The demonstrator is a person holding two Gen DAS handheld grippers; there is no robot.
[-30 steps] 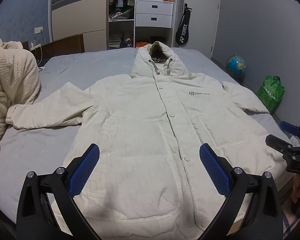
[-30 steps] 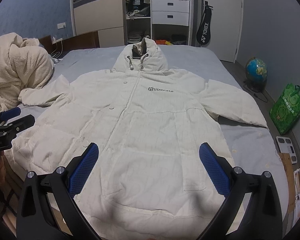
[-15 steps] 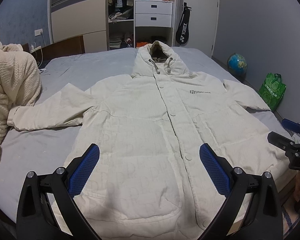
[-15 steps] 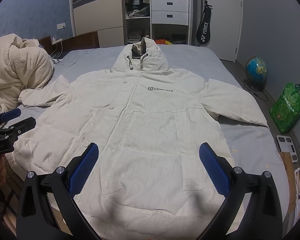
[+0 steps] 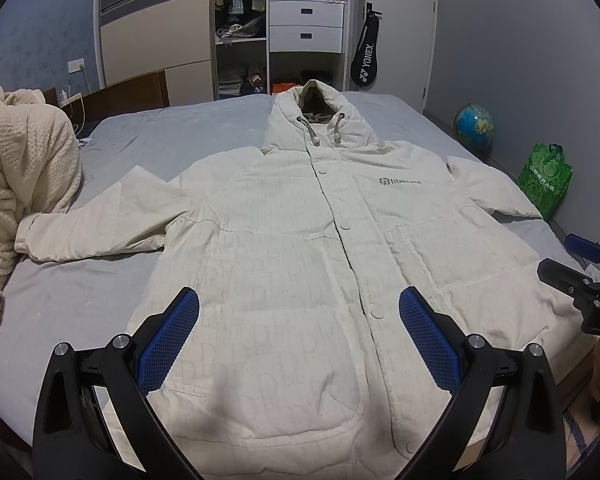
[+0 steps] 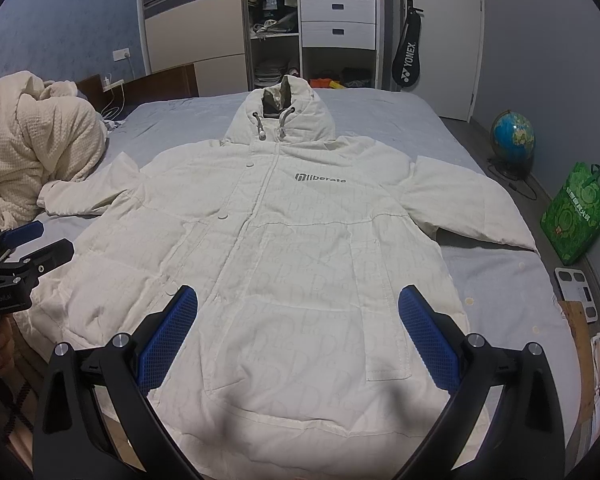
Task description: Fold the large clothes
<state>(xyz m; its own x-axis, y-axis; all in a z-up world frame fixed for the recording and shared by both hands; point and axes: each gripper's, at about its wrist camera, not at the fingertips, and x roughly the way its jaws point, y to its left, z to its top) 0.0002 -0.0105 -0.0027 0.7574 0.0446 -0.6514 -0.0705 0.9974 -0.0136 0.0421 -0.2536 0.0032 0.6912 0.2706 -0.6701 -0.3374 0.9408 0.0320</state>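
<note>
Left wrist view shows an open wardrobe (image 5: 256, 28) at the far wall, with clothes hanging above and folded piles on its shelves; beside it stands a white drawer unit (image 5: 306, 26). A green shopping bag (image 5: 545, 178) stands on the floor, its content not visible. The white hooded coat (image 5: 300, 248) lies flat and face up on the grey bed (image 5: 60, 296), buttoned, both sleeves spread out. Its fabric is quilted and puffy, with a faint letter pattern. A cream waffle-textured blanket (image 6: 28, 152) is heaped at the left. The left gripper (image 5: 299, 332) has its jaws wide apart above the hem, holding nothing. The right gripper (image 6: 298, 332) is equally spread, empty, above the coat's lower part.
</note>
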